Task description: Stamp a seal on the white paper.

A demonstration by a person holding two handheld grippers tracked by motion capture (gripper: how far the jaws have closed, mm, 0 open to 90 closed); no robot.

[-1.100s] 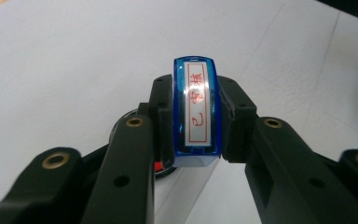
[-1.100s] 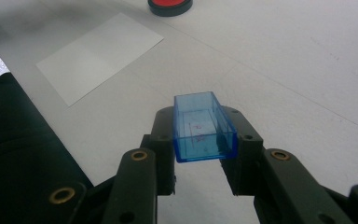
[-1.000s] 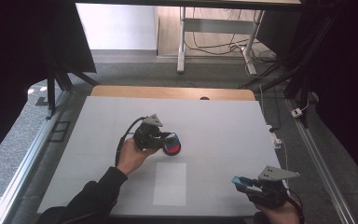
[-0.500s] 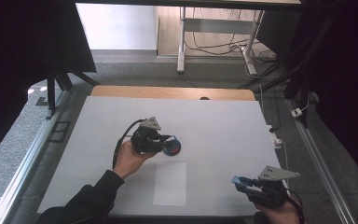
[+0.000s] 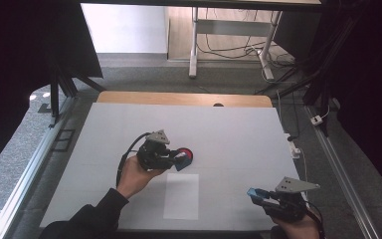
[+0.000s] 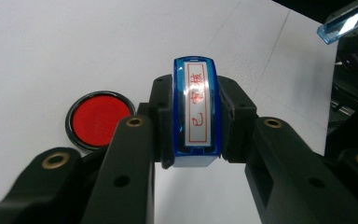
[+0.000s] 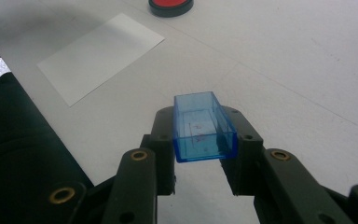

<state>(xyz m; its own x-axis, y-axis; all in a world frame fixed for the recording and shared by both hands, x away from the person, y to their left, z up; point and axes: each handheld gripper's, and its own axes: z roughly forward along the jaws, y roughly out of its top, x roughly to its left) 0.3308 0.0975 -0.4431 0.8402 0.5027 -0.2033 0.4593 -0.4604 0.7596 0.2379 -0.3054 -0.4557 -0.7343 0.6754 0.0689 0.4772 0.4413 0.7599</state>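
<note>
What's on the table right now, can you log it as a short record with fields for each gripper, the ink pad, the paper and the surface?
left gripper: shut on blue stamp, red characters on its face showing
right gripper: shut on clear blue cap, open side showing
red ink pad: round, black rim, on the table right by the left gripper
white paper: lies flat, nearer the person than the pad
table: white surface, wooden strip at far edge

blue stamp (image 6: 195,112) clamped, blue cap (image 7: 204,126) clamped
</note>
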